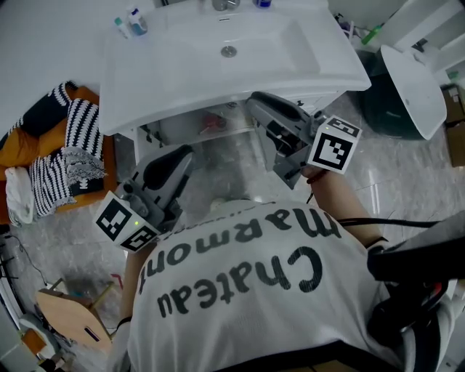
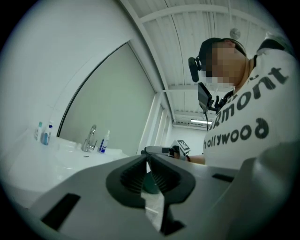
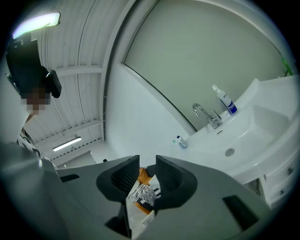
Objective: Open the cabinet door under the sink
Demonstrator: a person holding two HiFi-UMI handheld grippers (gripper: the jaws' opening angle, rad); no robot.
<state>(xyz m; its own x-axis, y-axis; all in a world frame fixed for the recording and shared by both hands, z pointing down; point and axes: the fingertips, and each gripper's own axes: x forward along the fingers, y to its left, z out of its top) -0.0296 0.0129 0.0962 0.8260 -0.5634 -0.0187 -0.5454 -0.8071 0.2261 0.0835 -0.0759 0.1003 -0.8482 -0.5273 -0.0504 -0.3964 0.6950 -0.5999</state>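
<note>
Spreading across the top of the head view, the white sink [image 1: 182, 69] overhangs the cabinet [image 1: 218, 129], whose front sits in shadow right beneath the basin's front edge. Whether its door is ajar cannot be told from this angle. The person's printed white shirt [image 1: 247, 290] fills the bottom of that view. A heap of striped clothes [image 1: 73, 152] lies on the floor left of the sink.

The left gripper [image 1: 185, 154] points toward the cabinet's left part, and its jaws are closed together at the tips with nothing between them. The right gripper [image 1: 254, 102] reaches in under the sink's edge at the cabinet's right part. Its jaws stand apart and empty.

A tap [image 3: 206, 115] and a spray bottle [image 3: 226, 101] stand at the sink's back rim, and small bottles [image 1: 134, 22] stand at its left corner.
</note>
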